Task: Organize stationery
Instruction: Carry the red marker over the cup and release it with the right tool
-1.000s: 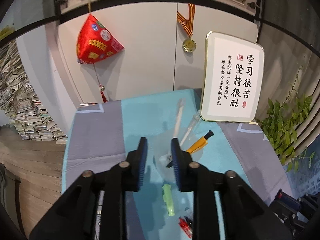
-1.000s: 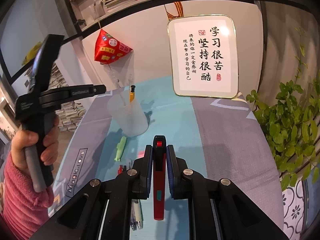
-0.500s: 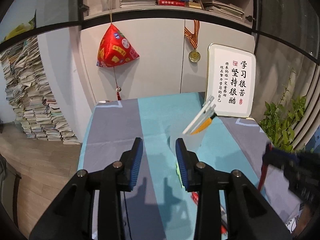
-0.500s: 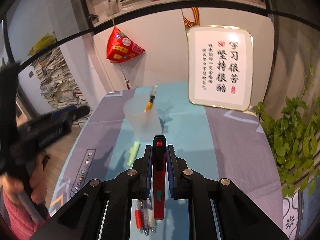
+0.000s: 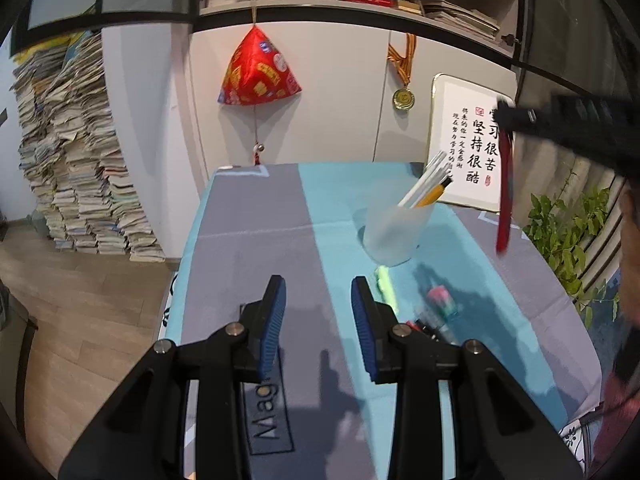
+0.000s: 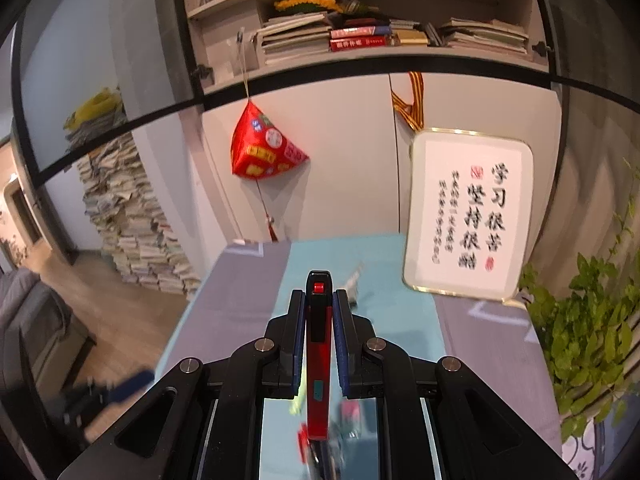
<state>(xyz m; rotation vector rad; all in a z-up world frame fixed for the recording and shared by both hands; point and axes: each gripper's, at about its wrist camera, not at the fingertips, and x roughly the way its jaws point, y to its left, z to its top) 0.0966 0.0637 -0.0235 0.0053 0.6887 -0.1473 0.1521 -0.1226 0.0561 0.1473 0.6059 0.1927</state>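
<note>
A frosted plastic cup stands on the blue and grey tablecloth and holds a yellow pen and white pens. My left gripper is open and empty, low over the cloth in front of the cup. My right gripper is shut on a red utility knife. In the left wrist view the knife hangs raised to the right of the cup. A green highlighter and several loose pens lie in front of the cup.
A framed calligraphy board leans at the back right of the table. A red pouch and a medal hang on the cabinet. A leafy plant stands to the right. Stacked papers stand left.
My left gripper has pulled back and left, away from the cup. My right gripper has lifted with the red knife and tipped up, now raised to the right of the cup.
</note>
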